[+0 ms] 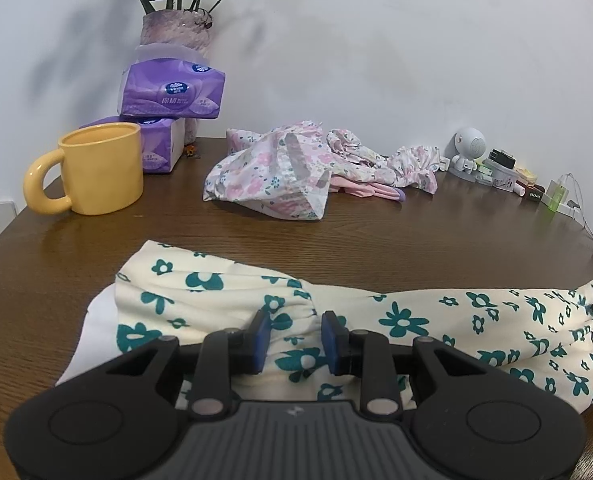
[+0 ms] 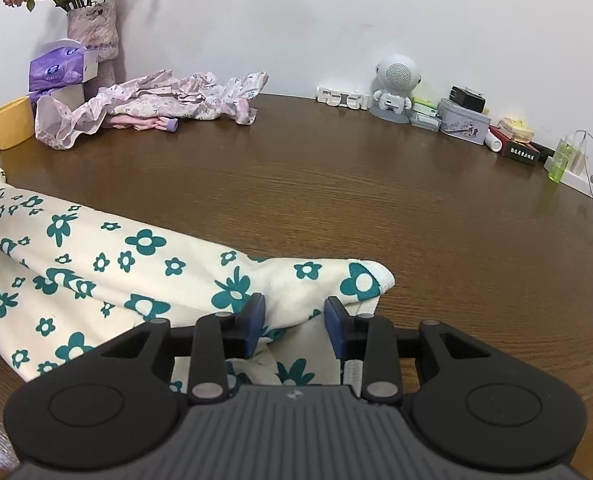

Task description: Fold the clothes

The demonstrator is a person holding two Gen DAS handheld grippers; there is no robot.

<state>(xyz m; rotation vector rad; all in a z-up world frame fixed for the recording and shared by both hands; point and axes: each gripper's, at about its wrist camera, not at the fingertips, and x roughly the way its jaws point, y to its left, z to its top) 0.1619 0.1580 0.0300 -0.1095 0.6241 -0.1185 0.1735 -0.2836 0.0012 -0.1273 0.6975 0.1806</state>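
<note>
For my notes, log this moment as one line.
cream green-flowered cotton garment: on brown wooden table | left gripper: astride waistband | right gripper: astride hem

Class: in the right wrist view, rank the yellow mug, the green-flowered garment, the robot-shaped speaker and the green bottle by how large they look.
1. green-flowered garment, though nearest the camera
2. robot-shaped speaker and yellow mug: too alike to rank
3. green bottle

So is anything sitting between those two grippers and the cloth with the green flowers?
Nothing visible. The left gripper and right gripper each have the green-flowered garment directly between their fingers; the mug stands well behind.
</note>
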